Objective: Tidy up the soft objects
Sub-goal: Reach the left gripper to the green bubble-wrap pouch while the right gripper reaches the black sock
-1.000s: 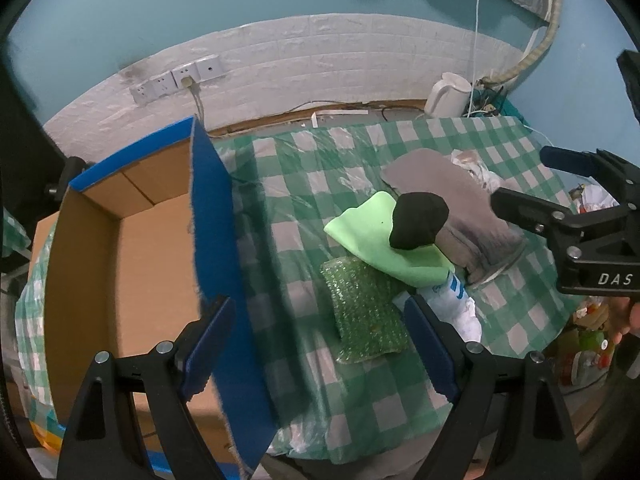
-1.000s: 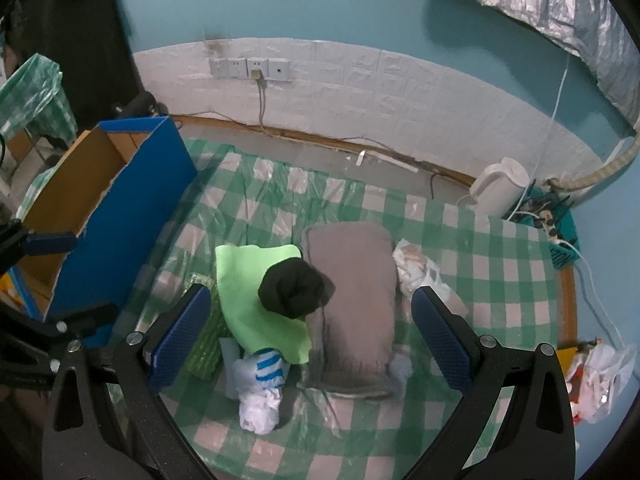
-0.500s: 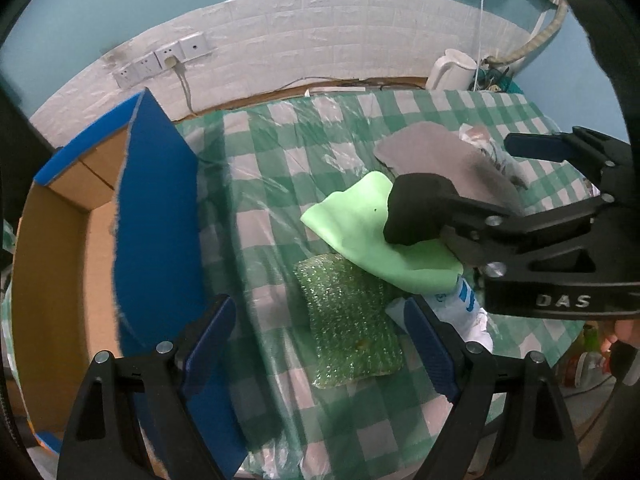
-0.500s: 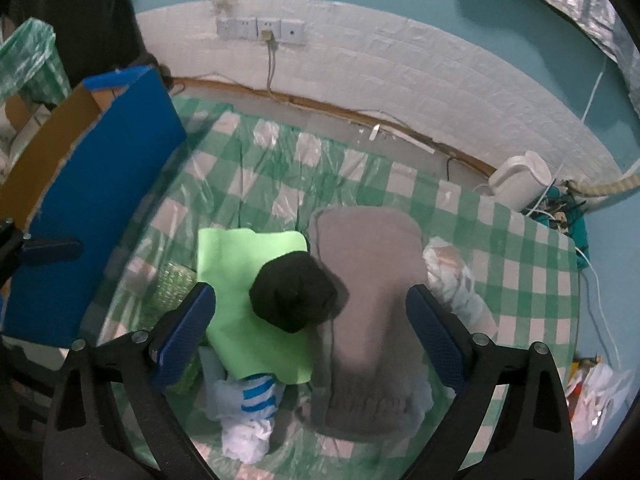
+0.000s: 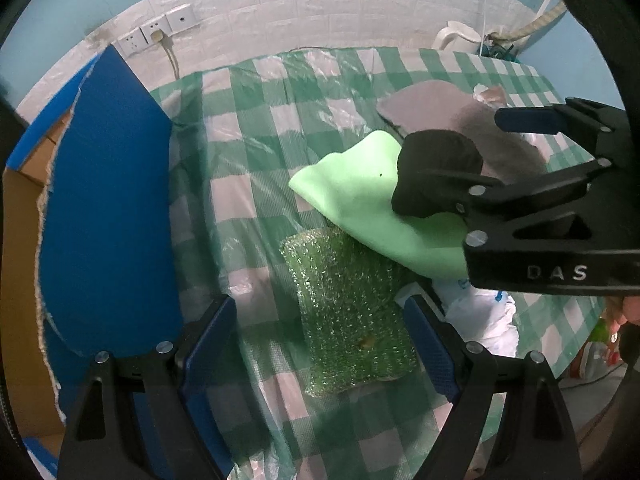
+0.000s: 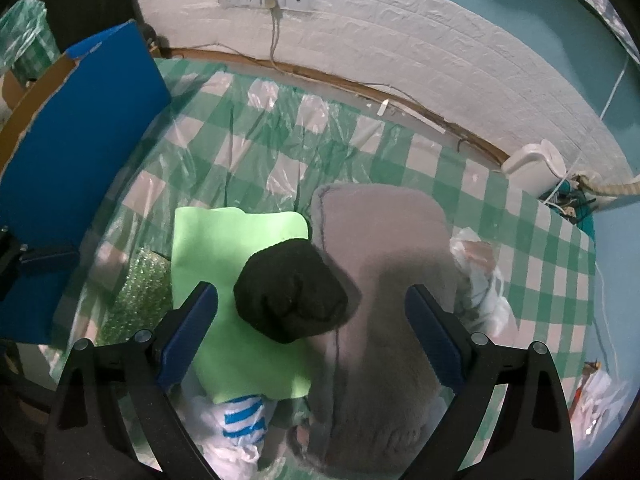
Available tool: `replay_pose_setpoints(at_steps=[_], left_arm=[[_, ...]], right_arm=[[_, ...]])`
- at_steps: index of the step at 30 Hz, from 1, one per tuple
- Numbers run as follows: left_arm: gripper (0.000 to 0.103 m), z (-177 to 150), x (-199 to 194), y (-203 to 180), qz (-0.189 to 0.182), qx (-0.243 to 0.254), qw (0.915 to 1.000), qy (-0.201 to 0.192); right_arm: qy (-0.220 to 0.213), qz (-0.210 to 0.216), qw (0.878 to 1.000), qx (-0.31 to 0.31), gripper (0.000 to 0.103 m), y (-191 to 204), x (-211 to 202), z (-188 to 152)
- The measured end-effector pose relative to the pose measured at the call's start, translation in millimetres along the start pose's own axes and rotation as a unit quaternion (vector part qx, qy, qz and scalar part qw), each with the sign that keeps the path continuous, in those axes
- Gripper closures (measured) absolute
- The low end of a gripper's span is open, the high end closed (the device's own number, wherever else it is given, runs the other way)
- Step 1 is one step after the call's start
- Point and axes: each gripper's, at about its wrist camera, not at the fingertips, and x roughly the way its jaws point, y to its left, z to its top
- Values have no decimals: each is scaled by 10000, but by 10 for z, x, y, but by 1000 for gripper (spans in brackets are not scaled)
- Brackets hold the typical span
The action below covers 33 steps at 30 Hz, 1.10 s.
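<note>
A pile of soft things lies on the checked table. A black cloth bundle [image 6: 292, 296] rests on a light green cloth [image 6: 236, 248], beside a grey fuzzy mat [image 6: 384, 280]. My right gripper [image 6: 312, 336] hangs open just above the black bundle, pads clear of it. In the left wrist view the right gripper [image 5: 460, 152] straddles that black bundle [image 5: 436, 168]. My left gripper [image 5: 320, 344] is open over the green bubble wrap [image 5: 348, 320], which sits partly under the light green cloth [image 5: 360, 200]. A white bag with blue stripes [image 6: 240, 416] lies at the pile's near end.
A cardboard box with a blue flap [image 5: 112, 200] stands at the table's left. A crumpled plastic bag [image 6: 476, 256] lies right of the grey mat. A white kettle [image 6: 536, 164] and cables sit at the back right corner. A plastic sheet covers the tablecloth [image 6: 280, 148].
Both grippers have come down toward the pile. The right gripper has slid into the left wrist view and now sits over the black bundle. The bubble wrap looms larger between the left fingers.
</note>
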Motion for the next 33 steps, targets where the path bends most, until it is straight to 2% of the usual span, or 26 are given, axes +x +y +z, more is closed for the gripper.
replay_pose_setpoints(at_steps=[8, 12, 14, 16, 19, 22, 30, 33], left_arm=[[16, 1, 132, 32, -87, -31, 9998, 164], [16, 35, 173, 61, -86, -47, 9998, 184], [16, 34, 185, 91, -94, -74, 9997, 207], [16, 40, 198, 113, -119, -85, 9996, 228], [16, 67, 203, 149, -138, -118, 9995, 253], [16, 75, 193, 185, -184, -159, 9994, 256], [16, 60, 254, 275, -298, -230, 9988, 307], [16, 37, 275, 194, -325, -209, 9986, 357]], right_arm=[[178, -91, 9997, -145, 9, 79, 202, 102], [368, -40, 9992, -134, 24, 97, 313, 113], [455, -10, 9989, -142, 27, 108, 366, 108], [498, 68, 9986, -173, 42, 128, 392, 97], [467, 151, 9987, -155, 54, 124, 357, 105], [383, 240, 9990, -23, 60, 76, 291, 118], [180, 530, 9976, 414, 61, -49, 86, 35], [148, 588, 9969, 505, 61, -80, 20, -9]])
